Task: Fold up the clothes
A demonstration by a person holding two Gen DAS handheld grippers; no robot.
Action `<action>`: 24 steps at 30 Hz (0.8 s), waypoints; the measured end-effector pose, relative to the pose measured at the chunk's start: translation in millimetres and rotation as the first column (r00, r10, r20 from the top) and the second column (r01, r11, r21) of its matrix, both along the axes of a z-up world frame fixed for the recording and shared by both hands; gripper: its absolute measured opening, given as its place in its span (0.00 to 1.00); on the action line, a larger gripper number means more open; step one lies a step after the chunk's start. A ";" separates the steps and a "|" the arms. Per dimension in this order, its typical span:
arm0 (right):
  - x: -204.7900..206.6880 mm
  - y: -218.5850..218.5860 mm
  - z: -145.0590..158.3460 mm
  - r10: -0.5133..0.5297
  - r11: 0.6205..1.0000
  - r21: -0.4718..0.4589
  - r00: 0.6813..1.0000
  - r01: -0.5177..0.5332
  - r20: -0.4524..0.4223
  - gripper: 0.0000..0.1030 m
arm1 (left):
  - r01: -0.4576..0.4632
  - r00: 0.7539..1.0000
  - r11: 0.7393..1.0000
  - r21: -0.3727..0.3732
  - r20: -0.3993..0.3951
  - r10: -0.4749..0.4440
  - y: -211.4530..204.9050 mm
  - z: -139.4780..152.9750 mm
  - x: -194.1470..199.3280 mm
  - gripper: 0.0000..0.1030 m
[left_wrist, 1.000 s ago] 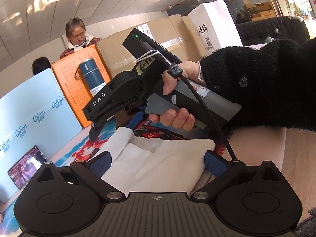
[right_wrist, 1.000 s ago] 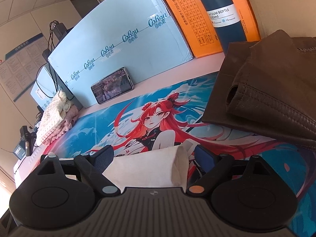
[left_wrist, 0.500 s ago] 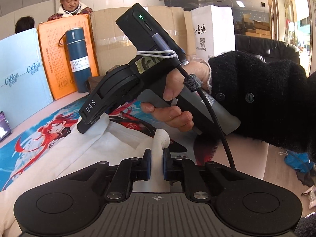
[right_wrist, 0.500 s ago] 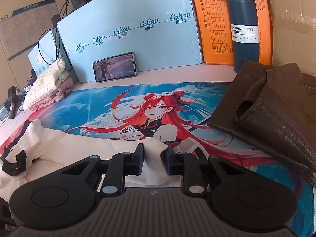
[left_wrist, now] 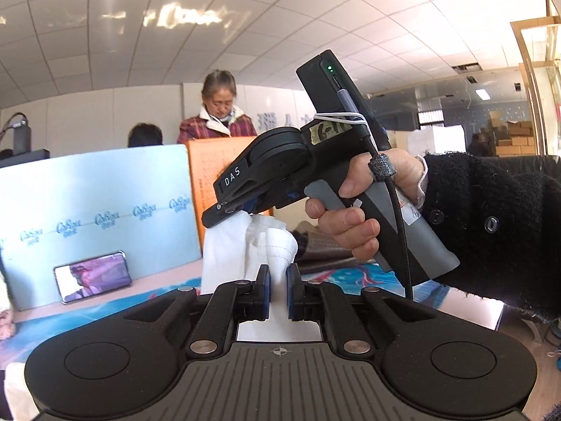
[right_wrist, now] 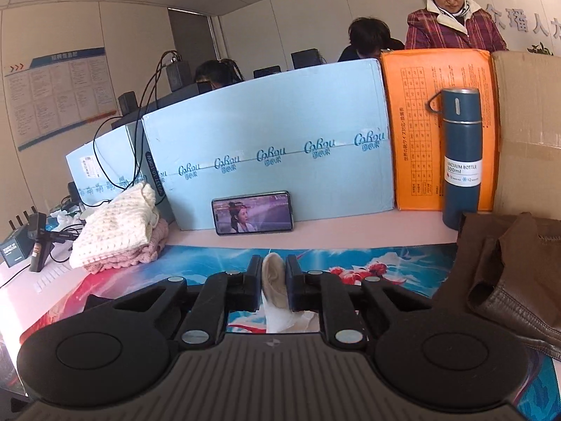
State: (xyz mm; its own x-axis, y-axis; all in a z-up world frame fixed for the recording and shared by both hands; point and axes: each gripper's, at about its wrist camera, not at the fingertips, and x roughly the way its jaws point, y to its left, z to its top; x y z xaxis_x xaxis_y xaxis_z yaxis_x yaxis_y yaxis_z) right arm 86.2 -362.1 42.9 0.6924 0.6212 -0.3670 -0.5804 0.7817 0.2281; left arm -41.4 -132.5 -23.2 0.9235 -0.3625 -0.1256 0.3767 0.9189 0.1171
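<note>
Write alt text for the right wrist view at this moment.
The right gripper is shut on a bunched fold of white garment above an anime-print desk mat. Beyond stand a phone, a blue vacuum bottle and brown clothing.

White tiled ceiling (left_wrist: 245,17) above a pale wall (right_wrist: 133,52).

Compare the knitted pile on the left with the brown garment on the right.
The knitted pile is cream over pink, chunky and neatly stacked; the brown garment is dark, smooth and leathery with stitched seams, loosely folded. The pile sits at the mat's far-left corner, the garment at its right edge. Neither is held by a gripper.
</note>
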 end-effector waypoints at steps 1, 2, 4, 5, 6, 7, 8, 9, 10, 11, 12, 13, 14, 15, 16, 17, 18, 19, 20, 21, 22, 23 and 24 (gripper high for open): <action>-4.7 10.5 6.0 0.012 1.000 0.007 1.000 -0.012 0.009 0.11 | -0.022 1.000 1.000 -0.013 0.015 0.022 9.5 2.0 -6.2 0.08; -9.0 21.3 11.5 0.025 1.000 0.015 1.000 -0.025 0.017 0.11 | -0.043 0.999 0.999 -0.025 0.030 0.044 19.0 4.0 -12.3 0.08; -15.6 43.3 20.4 0.055 0.998 0.028 0.998 -0.056 0.027 0.06 | -0.086 0.994 0.995 -0.052 0.058 0.089 38.0 7.9 -24.6 0.08; -18.7 56.6 24.0 0.069 0.997 0.034 0.997 -0.070 0.032 0.06 | -0.107 0.991 0.992 -0.066 0.072 0.111 47.5 9.9 -30.8 0.08; -21.4 70.8 26.9 0.086 0.995 0.040 0.996 -0.087 0.035 0.06 | -0.134 0.986 0.987 -0.083 0.089 0.141 57.4 10.8 -37.1 0.08; -23.3 87.4 28.4 0.107 0.993 0.046 0.994 -0.109 0.030 0.06 | -0.164 0.980 0.982 -0.096 0.096 0.173 66.6 11.1 -43.0 0.07; -25.3 103.9 29.8 0.129 0.990 0.051 0.991 -0.130 0.025 0.05 | -0.194 0.974 0.975 -0.107 0.099 0.204 75.5 11.2 -48.6 0.07; -27.2 120.5 31.3 0.151 0.987 0.057 0.988 -0.152 0.020 0.04 | -0.224 0.966 0.968 -0.118 0.102 0.236 84.5 11.4 -54.3 0.07; -29.2 137.5 32.3 0.171 0.983 0.060 0.985 -0.172 0.015 0.04 | -0.246 0.962 0.960 -0.135 0.084 0.258 93.2 8.4 -58.7 0.07; -31.4 155.3 31.7 0.188 0.981 0.054 0.982 -0.189 0.009 0.04 | -0.266 0.959 0.952 -0.153 0.059 0.277 101.8 4.3 -62.8 0.07; -33.0 172.8 30.0 0.205 0.978 0.044 0.979 -0.205 0.000 0.04 | -0.286 0.955 0.943 -0.171 0.034 0.296 110.4 0.3 -66.9 0.07; -34.7 190.2 28.3 0.222 0.975 0.034 0.975 -0.221 -0.010 0.04 | -0.306 0.950 0.933 -0.188 0.009 0.314 119.0 -3.7 -71.0 0.07; -36.8 208.9 25.8 0.238 0.971 0.021 0.971 -0.237 -0.020 0.04 | -0.327 0.944 0.923 -0.205 -0.016 0.331 127.7 -7.7 -75.1 0.07; -39.5 228.4 21.2 0.252 0.968 0.002 0.967 -0.252 -0.030 0.04 | -0.347 0.937 0.911 -0.221 -0.042 0.347 136.3 -11.7 -79.2 0.07; -41.7 243.5 15.7 0.264 0.964 -0.014 0.964 -0.265 -0.040 0.04 | -0.368 0.930 0.899 -0.236 -0.068 0.362 144.9 -15.8 -83.3 0.07; -43.8 260.7 7.6 0.276 0.960 -0.033 0.960 -0.278 -0.050 0.04 | -0.389 0.921 0.887 -0.250 -0.095 0.377 153.5 -19.8 -87.4 0.07; -45.7 277.1 -0.8 0.286 0.956 -0.054 0.956 -0.290 -0.062 0.04 | -0.409 0.912 0.873 -0.264 -0.121 0.391 162.2 -23.8 -91.5 0.07; -47.0 290.2 -10.5 0.293 0.951 -0.077 0.952 -0.300 -0.086 0.04 | -0.430 0.903 0.859 -0.277 -0.148 0.404 170.8 -27.8 -95.6 0.07; -48.4 300.1 -20.9 0.302 0.944 -0.100 0.946 -0.314 -0.117 0.04 | -0.451 0.892 0.844 -0.290 -0.175 0.416 179.4 -31.8 -99.6 0.07; -49.3 308.3 -30.3 0.311 0.937 -0.120 0.939 -0.329 -0.145 0.04 | -0.471 0.881 0.829 -0.301 -0.202 0.428 188.0 -35.9 -103.7 0.07; -48.9 312.4 -37.1 0.324 0.929 -0.130 0.932 -0.346 -0.164 0.04 | -0.479 0.875 0.813 -0.330 -0.246 0.416 194.3 -43.2 -107.0 0.07; -48.0 315.0 -42.7 0.333 0.924 -0.136 0.926 -0.358 -0.180 0.04 | -0.483 0.872 0.802 -0.351 -0.278 0.403 199.4 -50.1 -109.9 0.07; -45.4 313.7 -44.8 0.334 0.923 -0.131 0.923 -0.361 -0.189 0.05 | -0.486 0.868 0.792 -0.369 -0.303 0.392 204.4 -56.5 -112.8 0.07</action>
State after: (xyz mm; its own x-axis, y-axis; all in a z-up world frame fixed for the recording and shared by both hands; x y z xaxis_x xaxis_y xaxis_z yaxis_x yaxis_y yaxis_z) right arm 40.9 -48.4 -1.9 0.3674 0.7352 -0.5696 -0.7883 0.5712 0.2288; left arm -154.2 71.9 -79.7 0.9664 0.0164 -0.2565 -0.1087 0.9304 -0.3500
